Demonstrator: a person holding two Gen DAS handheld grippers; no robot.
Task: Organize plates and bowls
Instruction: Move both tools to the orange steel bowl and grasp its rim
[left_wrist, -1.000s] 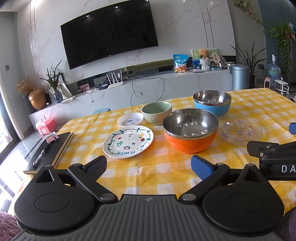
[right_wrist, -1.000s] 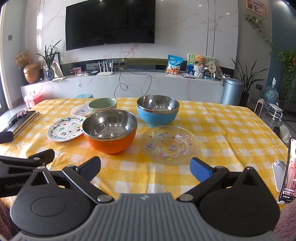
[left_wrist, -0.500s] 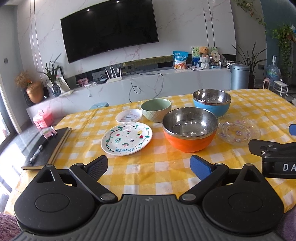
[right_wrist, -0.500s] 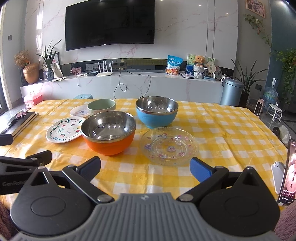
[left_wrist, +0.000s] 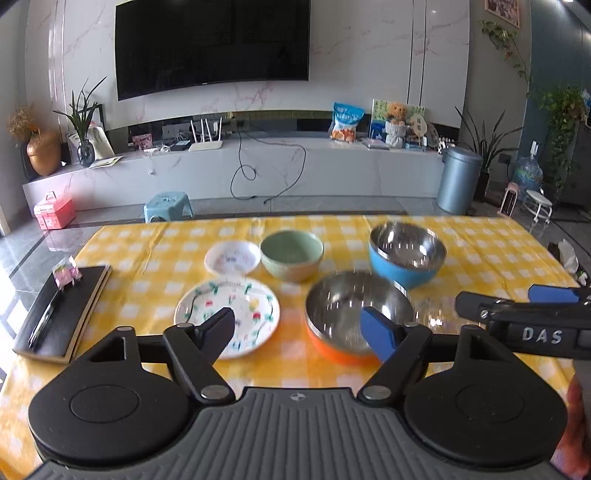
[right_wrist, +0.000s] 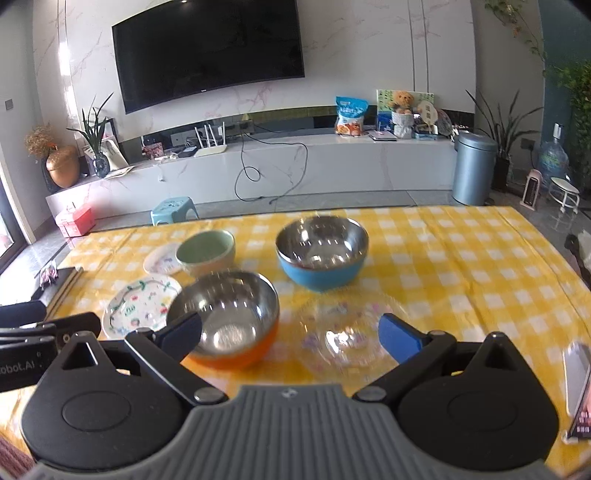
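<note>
On the yellow checked tablecloth stand an orange steel-lined bowl, a blue steel-lined bowl, a green bowl, a small white dish, a painted plate and a clear glass plate. My left gripper is open and empty, raised above the table between the painted plate and the orange bowl. My right gripper is open and empty, raised above the orange bowl and the glass plate. The blue bowl sits behind.
A black notebook with a pen lies at the table's left edge. A phone lies at the right edge. Beyond the table stand a blue stool, a TV counter and a metal bin.
Both grippers have risen and tilted down, so the dishes now sit lower and closer under the fingers. The dishes have not moved. Both grippers stay open.
</note>
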